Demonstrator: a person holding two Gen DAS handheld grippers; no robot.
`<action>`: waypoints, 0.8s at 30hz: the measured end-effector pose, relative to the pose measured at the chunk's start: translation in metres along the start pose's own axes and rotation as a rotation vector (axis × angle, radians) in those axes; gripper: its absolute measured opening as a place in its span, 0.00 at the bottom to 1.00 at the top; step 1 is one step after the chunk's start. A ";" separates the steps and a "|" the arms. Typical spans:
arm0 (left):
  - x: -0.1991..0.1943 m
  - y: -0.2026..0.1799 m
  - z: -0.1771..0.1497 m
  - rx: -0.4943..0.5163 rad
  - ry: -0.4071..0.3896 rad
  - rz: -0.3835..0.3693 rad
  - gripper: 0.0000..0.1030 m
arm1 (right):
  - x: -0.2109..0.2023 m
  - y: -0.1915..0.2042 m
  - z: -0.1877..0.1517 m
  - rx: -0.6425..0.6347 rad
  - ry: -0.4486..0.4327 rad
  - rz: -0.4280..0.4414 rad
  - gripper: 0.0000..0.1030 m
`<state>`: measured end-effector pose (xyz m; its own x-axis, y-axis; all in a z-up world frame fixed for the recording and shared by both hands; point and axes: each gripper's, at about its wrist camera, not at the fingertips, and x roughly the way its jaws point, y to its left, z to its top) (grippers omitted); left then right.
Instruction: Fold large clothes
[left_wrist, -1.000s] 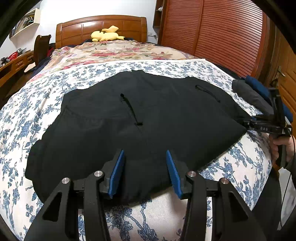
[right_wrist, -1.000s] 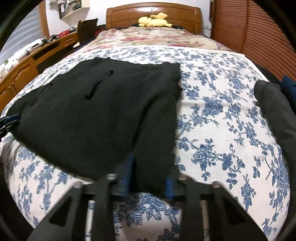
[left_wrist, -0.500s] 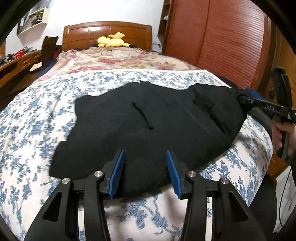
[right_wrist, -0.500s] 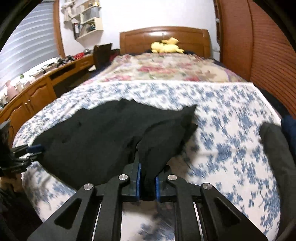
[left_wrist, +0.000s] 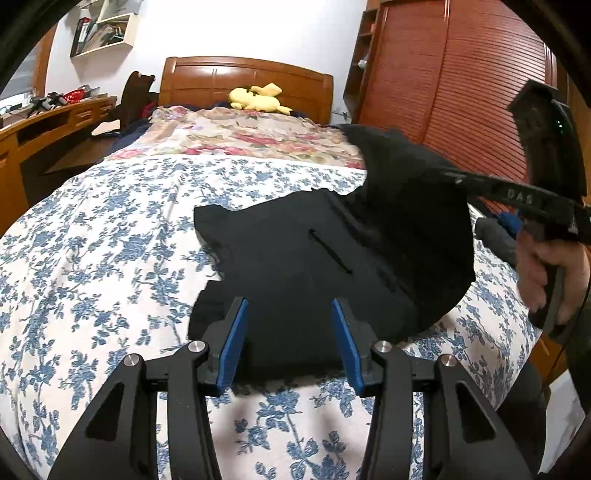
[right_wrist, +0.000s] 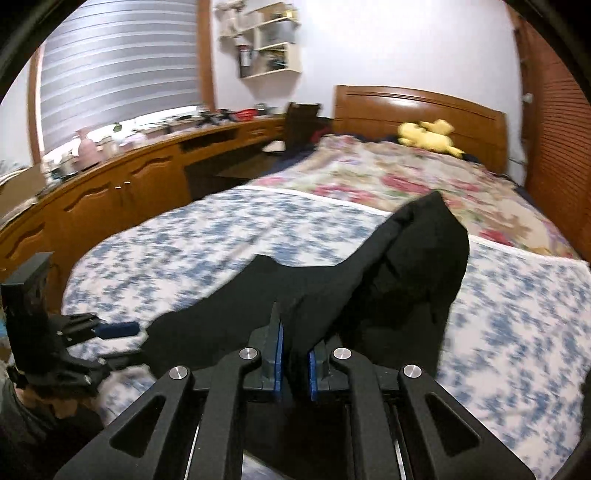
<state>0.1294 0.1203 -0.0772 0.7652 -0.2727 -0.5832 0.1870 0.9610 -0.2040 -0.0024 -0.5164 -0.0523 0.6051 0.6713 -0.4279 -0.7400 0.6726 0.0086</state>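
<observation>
The right side of the black garment (left_wrist: 314, 266) has gone up since a moment ago; it was lying flat on the bed, and now that edge hangs in the air, lifted and swung over toward the middle. The right gripper (right_wrist: 294, 363) has its two blue pads (right_wrist: 277, 354) pressed close together on a bunch of the black cloth; the cloth rises from the pads and drapes down in a big fold. The rest of the garment lies on the blue flowered bedspread (left_wrist: 110, 258), near the foot of the bed; its left edge is folded under a little. The left gripper (left_wrist: 290, 343) has its blue pads far apart and holds nothing; it sits low over the near edge of the garment, and I cannot tell if it touches the cloth. A yellow plush toy (left_wrist: 256, 98) rests up by the wooden headboard (left_wrist: 207, 79); a pink flowered blanket (left_wrist: 240, 138) covers the top half of the bed; a long wooden desk (right_wrist: 122, 184) runs along the left wall.
</observation>
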 end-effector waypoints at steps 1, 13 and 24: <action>-0.001 0.001 0.000 -0.001 -0.001 0.002 0.46 | 0.007 0.006 -0.002 -0.009 0.015 0.017 0.10; 0.002 0.000 0.002 0.006 -0.003 0.010 0.46 | 0.058 0.020 -0.022 -0.037 0.161 0.023 0.25; 0.005 -0.013 0.007 0.024 -0.013 0.014 0.46 | -0.026 0.006 -0.016 -0.051 0.038 -0.028 0.50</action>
<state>0.1353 0.1071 -0.0724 0.7755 -0.2586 -0.5759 0.1909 0.9656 -0.1765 -0.0270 -0.5345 -0.0555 0.6147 0.6397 -0.4614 -0.7377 0.6733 -0.0492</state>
